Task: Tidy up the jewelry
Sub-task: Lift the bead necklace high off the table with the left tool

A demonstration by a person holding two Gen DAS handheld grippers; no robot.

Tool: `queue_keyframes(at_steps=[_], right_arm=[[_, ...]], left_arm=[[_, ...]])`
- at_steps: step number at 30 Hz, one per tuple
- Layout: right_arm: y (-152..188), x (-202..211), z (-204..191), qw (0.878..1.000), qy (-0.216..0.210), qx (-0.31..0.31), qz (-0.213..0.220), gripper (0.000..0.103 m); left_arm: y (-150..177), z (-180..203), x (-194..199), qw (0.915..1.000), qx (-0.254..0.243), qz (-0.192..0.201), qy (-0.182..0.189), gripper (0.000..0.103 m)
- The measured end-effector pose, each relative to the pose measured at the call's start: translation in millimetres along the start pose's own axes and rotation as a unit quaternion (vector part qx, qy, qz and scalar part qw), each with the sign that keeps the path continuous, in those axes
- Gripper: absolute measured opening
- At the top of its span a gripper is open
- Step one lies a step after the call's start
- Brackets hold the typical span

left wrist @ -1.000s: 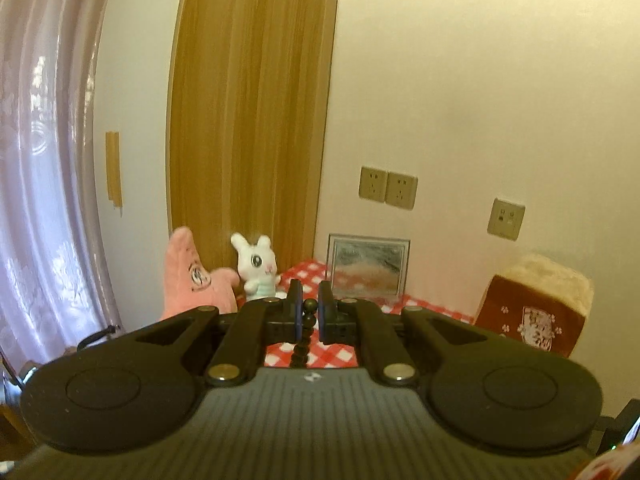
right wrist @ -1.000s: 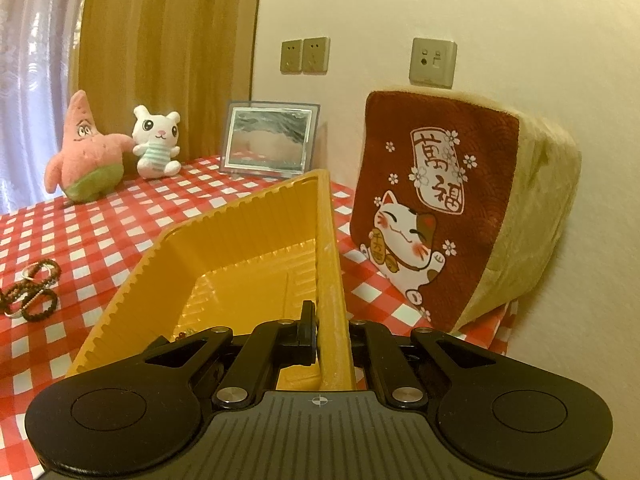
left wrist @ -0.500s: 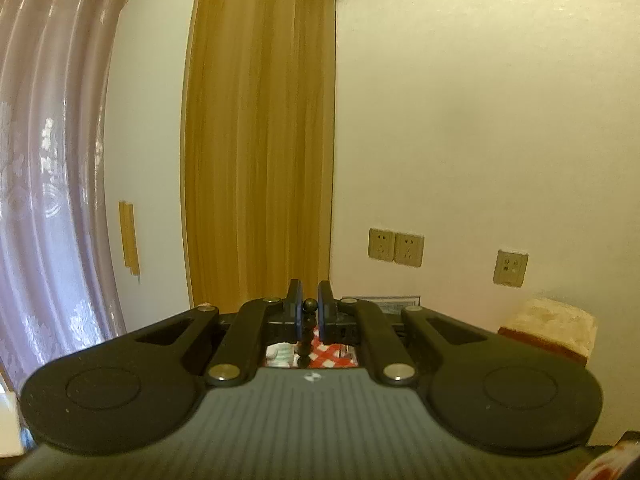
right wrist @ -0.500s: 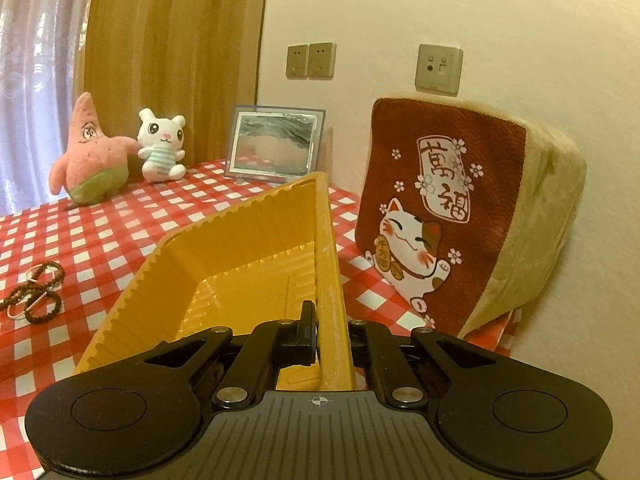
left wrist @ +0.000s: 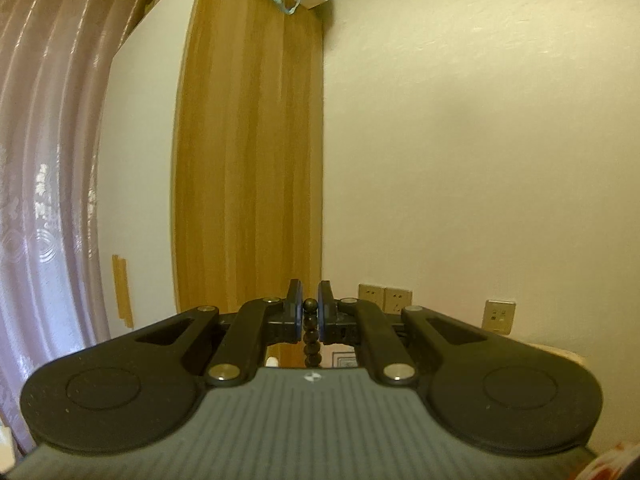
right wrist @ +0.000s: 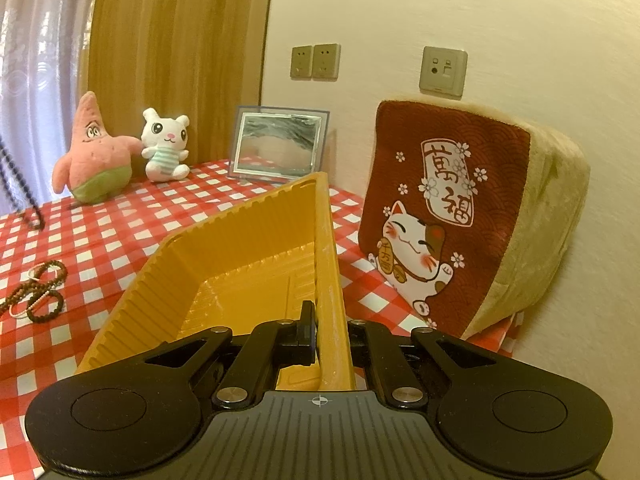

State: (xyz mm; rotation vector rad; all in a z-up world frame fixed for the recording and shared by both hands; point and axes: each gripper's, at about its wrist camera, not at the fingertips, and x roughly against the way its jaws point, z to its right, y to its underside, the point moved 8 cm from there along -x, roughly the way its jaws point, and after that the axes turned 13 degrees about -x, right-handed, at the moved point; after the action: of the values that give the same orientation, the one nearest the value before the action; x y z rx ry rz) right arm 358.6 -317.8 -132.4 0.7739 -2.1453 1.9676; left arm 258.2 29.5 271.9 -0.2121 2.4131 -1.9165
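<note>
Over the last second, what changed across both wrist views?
The left claw rose, shut on the dark bead strand: its view lost the table and plush toys and now shows wall and curtain. In the right wrist view that strand now hangs at the left edge, above the checked tablecloth. Unchanged: the right claw stays clamped on the yellow tray wall; the brown bracelets lie as before.

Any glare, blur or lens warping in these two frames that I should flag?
Left wrist view: strong fisheye bending of the curtain and wooden panel; warm, dim light; bead string between the fingers reads sharp. Right wrist view: bright backlight washes out the window curtain, a reflection fills the mirror, the yellow tray stays clear.
</note>
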Motion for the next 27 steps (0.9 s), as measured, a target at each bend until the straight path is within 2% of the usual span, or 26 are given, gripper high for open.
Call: queue_keyframes(at_steps=[14,21,27], right_arm=[[-4,2,-7,1.0,-0.002,0.004,0.004,0.006],[-5,2,-8,1.0,-0.002,0.002,0.004,0.005],[-5,1,-8,1.0,-0.003,0.002,0.004,0.005]], left_arm=[[0,30,-29,0.9984,0.011,-0.017,0.052,0.006],[-6,63,-37,0.9937,0.024,-0.006,0.109,0.006],[-9,103,-47,0.9859,0.039,0.0,0.163,0.006]])
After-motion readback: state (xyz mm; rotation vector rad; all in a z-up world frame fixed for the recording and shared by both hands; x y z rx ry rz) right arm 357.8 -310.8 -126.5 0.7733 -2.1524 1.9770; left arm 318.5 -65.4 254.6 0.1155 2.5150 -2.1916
